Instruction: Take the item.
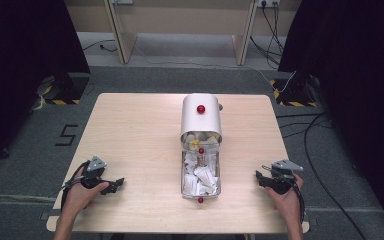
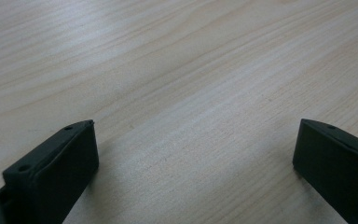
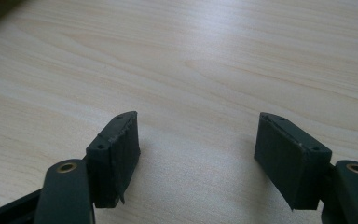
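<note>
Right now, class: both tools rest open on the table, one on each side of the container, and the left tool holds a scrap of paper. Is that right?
Not quite. The left tool holds nothing: the left gripper view shows bare table between its jaws. Both tools, the right tool too, rest open either side of the container.

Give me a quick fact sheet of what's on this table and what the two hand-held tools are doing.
surface: wooden table
centre item: metal container with red knobs, its curved lid slid back
contents: crumpled white papers in the open part
left gripper: near the table's left front, jaws apart, holding nothing
right gripper: near the right front, jaws apart, holding nothing
contact: both grippers apart from the container
</note>
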Demonstrator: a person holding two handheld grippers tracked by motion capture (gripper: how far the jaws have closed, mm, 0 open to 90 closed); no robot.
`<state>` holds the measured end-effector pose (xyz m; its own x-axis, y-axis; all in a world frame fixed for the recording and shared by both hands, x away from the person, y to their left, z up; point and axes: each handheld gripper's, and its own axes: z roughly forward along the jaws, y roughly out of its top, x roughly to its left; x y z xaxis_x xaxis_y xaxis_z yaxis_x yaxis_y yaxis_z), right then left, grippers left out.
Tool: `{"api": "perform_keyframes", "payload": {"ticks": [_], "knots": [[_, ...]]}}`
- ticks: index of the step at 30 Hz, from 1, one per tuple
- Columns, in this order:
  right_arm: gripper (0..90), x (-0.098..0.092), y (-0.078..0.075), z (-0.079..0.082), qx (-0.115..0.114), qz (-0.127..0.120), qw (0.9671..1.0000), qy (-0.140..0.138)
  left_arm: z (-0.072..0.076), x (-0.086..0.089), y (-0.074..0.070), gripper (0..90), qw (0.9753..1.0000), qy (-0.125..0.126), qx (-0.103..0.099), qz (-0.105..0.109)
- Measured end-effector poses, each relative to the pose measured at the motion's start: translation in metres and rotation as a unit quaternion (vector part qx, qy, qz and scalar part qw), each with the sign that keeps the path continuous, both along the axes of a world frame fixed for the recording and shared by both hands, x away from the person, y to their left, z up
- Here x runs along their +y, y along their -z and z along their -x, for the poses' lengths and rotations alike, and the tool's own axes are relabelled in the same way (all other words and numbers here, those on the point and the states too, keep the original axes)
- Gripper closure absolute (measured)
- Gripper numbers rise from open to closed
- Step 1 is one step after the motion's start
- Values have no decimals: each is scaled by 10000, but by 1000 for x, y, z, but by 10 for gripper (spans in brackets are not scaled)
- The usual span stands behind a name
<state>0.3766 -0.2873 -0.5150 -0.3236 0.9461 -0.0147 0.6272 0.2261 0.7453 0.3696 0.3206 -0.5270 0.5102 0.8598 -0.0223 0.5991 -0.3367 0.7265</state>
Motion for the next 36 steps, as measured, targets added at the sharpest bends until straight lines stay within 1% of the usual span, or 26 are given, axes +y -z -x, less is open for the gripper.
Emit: {"api": "perform_keyframes", "payload": {"ticks": [16,20,21,24,25,26,30,32,36], "knots": [[313,0,0,-1,13,-18,10000,-28,0,0,0,0,10000,2,3,0],[326,0,0,-1,9,-10,10000,-57,0,0,0,0,10000,1,-1,2],[342,0,0,0,-12,-15,10000,-60,0,0,0,0,10000,-3,0,-2],[337,-1,-1,0,-37,-58,10000,-23,0,0,0,0,10000,2,-1,0],[332,-3,-1,2,-117,-218,9997,12,0,0,0,0,10000,1,-1,2],[327,-4,-2,2,-137,-312,9994,20,0,0,0,0,10000,1,-1,2],[320,-5,-5,4,-196,-303,9993,11,0,0,0,0,10000,0,0,1],[321,-1,-10,5,-286,-290,9991,-64,0,0,0,0,10000,0,4,-3],[323,5,-15,7,-345,-257,9990,-152,0,0,0,0,10000,0,0,1]]}}
